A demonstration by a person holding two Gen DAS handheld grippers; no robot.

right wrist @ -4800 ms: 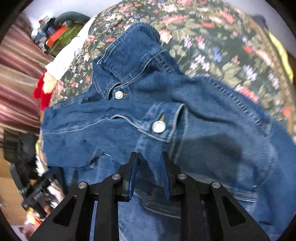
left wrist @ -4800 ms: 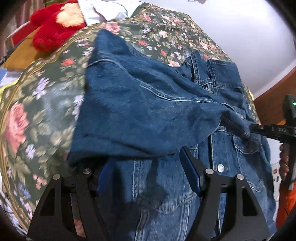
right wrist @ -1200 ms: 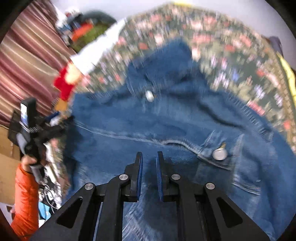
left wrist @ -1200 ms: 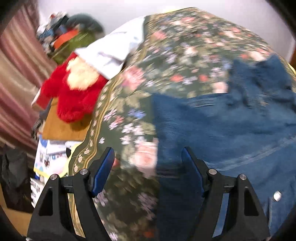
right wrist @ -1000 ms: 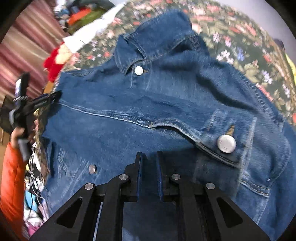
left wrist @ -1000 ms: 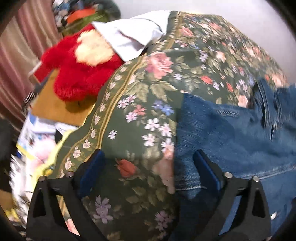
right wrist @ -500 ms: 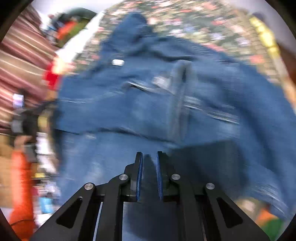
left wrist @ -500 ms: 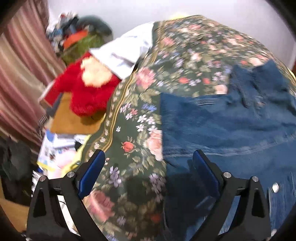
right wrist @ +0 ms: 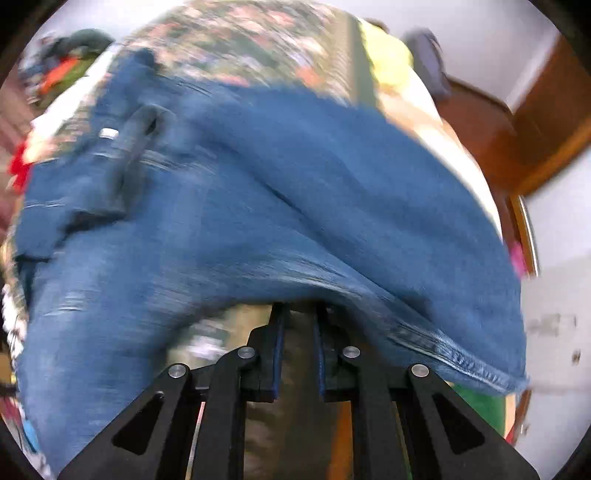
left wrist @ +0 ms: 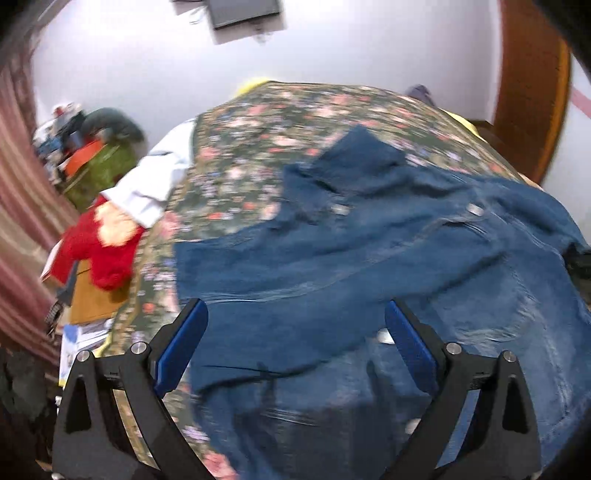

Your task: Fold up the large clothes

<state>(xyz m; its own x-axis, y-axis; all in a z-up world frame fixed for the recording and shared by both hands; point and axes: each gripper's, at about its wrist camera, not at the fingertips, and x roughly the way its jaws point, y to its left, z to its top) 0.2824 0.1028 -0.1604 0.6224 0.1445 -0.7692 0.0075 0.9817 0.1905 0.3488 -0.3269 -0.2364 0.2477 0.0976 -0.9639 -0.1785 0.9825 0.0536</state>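
Nothing here is showing any writing I can read. Both views are smearing with motion, and the denim jacket (left wrist: 388,258) is carrying no legible label or brand. The papers lying on the floor beside the bed (left wrist: 83,336) are showing only blurred colour, too small to make out. The dark screen hanging on the wall (left wrist: 243,11) is displaying nothing readable. The metal buttons on the jacket (right wrist: 109,133) are blurring into bright streaks, with no lettering to tell.

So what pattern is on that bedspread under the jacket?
The bedspread is dark green with pink and red flowers; the left wrist view shows it best.
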